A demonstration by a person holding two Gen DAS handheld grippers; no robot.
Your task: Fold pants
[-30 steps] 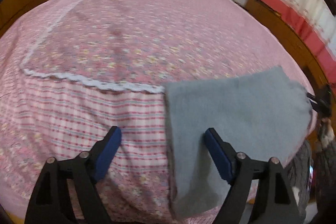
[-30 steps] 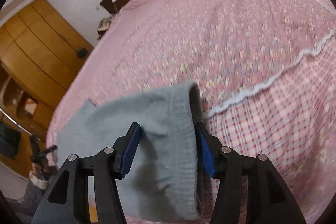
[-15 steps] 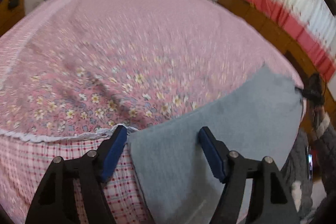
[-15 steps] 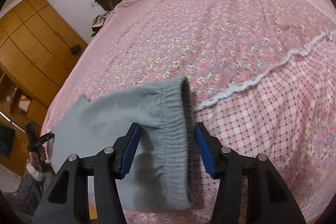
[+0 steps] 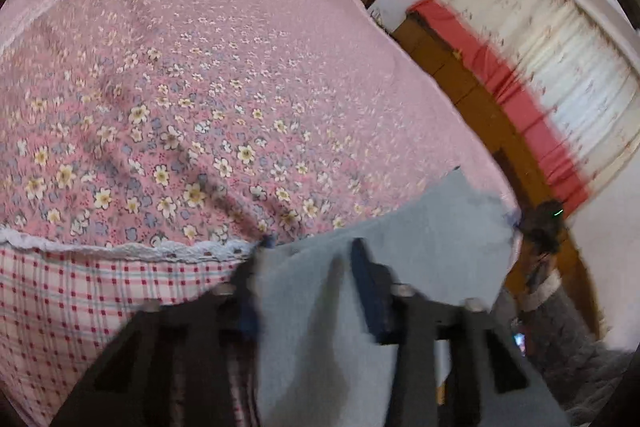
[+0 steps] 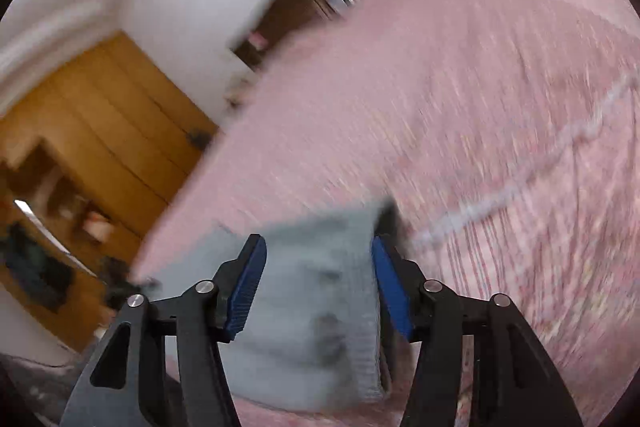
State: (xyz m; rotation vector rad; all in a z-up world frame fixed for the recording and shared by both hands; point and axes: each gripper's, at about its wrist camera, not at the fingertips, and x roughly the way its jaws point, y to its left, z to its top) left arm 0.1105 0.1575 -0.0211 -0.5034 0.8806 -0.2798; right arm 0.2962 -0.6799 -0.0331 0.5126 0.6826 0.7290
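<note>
Grey pants (image 5: 420,251) lie folded at the near edge of the bed (image 5: 200,87), on the pink floral cover. Left gripper (image 5: 308,259) has just been closing, and its jaws are now narrow with a fold of the pants bunched between them, though blur hides whether it's pinched. Right gripper (image 6: 318,263) has just been opening a bit; its jaws stand fairly wide astride the ribbed waistband (image 6: 366,327), pads not pressing on it.

Right gripper (image 6: 318,283) over grey pants (image 6: 316,311)
Blue pads stand apart beside the ribbed waistband; pink bedspread (image 6: 460,107) stretches far and right.
</note>
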